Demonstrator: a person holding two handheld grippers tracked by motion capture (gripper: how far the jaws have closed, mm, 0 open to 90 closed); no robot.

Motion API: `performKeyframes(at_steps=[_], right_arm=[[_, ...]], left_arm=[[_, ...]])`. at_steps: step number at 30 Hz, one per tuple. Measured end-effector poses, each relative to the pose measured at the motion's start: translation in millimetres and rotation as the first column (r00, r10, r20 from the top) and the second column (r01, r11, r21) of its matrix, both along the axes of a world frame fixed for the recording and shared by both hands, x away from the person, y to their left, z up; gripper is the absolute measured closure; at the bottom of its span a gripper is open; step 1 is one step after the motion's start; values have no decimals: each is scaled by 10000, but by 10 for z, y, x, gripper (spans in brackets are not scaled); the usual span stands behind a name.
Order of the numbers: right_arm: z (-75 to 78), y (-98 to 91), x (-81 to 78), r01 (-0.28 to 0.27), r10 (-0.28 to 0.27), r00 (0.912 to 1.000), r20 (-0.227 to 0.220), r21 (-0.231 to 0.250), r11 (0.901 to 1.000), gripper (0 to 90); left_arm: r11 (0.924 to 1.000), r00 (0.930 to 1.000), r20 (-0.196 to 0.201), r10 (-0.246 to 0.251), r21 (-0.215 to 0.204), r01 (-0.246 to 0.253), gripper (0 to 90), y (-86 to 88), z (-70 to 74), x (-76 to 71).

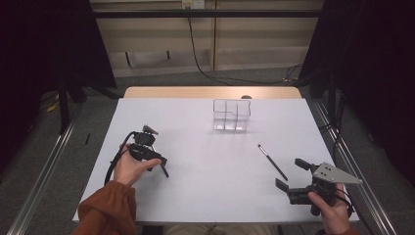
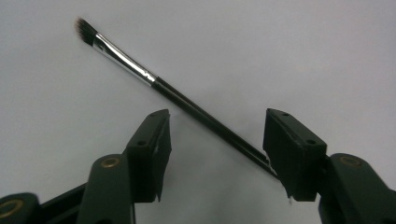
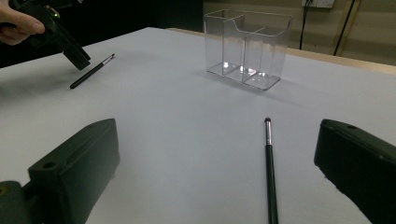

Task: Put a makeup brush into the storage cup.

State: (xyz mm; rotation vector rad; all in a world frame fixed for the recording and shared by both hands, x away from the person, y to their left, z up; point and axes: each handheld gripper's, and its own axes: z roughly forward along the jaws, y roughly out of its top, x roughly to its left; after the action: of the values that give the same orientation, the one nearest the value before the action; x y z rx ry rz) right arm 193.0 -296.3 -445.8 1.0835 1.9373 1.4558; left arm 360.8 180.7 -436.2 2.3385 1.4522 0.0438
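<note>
Clearly two thin black brushes lie flat on the white table [image 1: 205, 196]: brush one [image 2: 173, 93], with silver ferrule and dark bristles, sits between the wide-open, empty jaws of the left gripper [image 1: 155, 163] at lower left, probably lined up for a grasp. Brush two [image 1: 272, 162] lies at lower right before the right gripper [image 1: 292, 175], also wide open and empty. Upper centre stands a clear, glossy plastic holder [image 1: 231, 115] with compartments.

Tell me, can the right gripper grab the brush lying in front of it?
Probably yes. The right gripper is open, and the brush lies flat on the white table between its jaws, farther ahead, with nothing in between. The clear holder stands well beyond it.
</note>
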Motion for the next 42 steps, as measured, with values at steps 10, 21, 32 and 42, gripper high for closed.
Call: performKeyframes(at_steps=[10,21,32,42], right_arm=[[0,3,3,58,-58,10000,11,-9,10000,0],[1,9,1,18,-18,10000,35,-68,10000,0],[1,10,0,-36,37,10000,67,-113,9999,0],[-2,16,2,26,-26,10000,38,-144,9999,0]], left_arm=[[9989,9979,-467,448,-96,-453,486,-25,-49,39],[9967,9952,-777,599,599,-554,521,-102,-96,90],[9886,9965,-713,444,1471,-336,676,-154,-113,115],[9932,9940,-1006,441,1116,-327,841,-38,-124,190]])
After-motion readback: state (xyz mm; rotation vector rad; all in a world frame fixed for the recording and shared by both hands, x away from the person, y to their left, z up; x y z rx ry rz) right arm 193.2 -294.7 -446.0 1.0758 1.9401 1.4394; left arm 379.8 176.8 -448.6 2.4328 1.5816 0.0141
